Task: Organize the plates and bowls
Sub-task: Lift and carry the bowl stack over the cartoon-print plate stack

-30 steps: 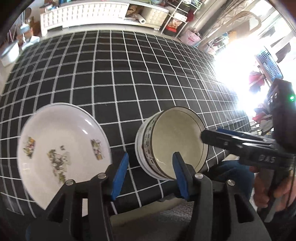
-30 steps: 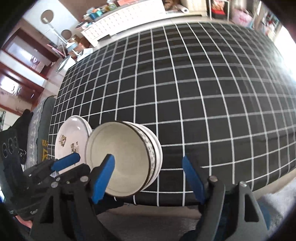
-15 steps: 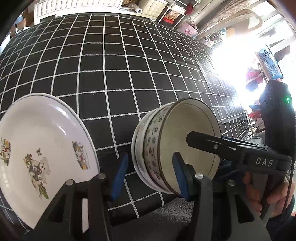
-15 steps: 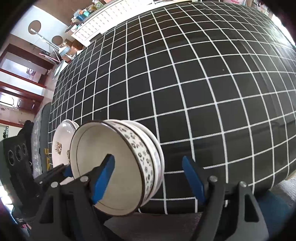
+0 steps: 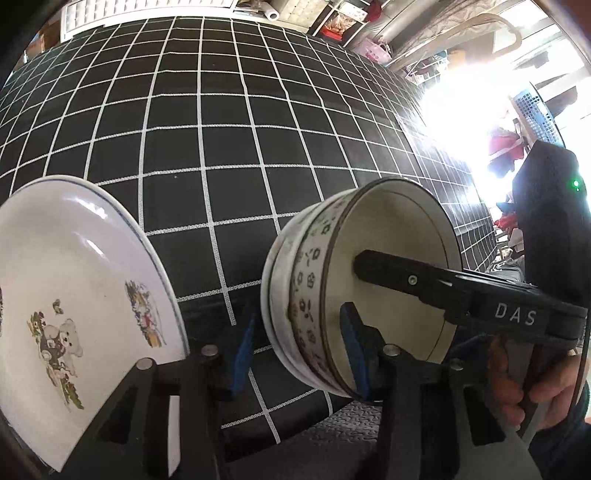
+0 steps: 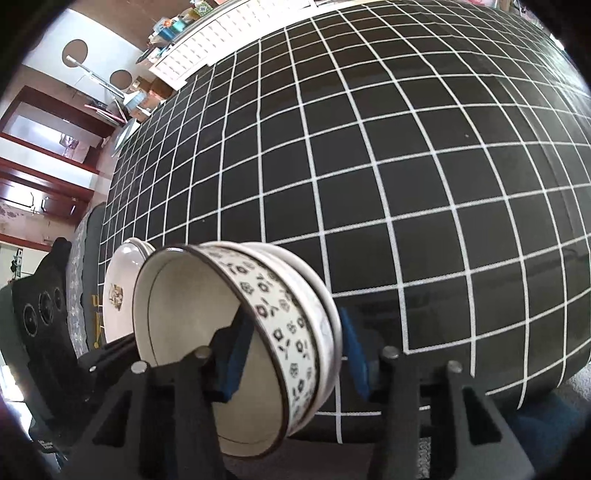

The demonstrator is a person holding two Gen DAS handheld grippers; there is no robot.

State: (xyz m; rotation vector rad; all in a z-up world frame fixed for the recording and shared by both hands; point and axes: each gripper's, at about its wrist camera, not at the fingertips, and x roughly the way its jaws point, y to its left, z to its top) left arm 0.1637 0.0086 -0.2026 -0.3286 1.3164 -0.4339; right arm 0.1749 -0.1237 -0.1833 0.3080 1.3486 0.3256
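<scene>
A stack of nested bowls, the inner one with a black flower band, sits near the front edge of the checked table. My left gripper has closed on the near wall of the stack. My right gripper has closed on its wall from the other side, one finger inside the top bowl. The right gripper's finger shows inside the bowl in the left wrist view. A white plate with bear pictures lies left of the bowls and shows behind them in the right wrist view.
The black tablecloth with a white grid stretches far behind the dishes. White cabinets and shelves stand beyond the far edge. A bright window glares at the right. The table's front edge is just below the bowls.
Both grippers moved in toward the bowl stack and shut on its wall; a second ago the right one stood wide open around it. The dishes look larger and closer.
</scene>
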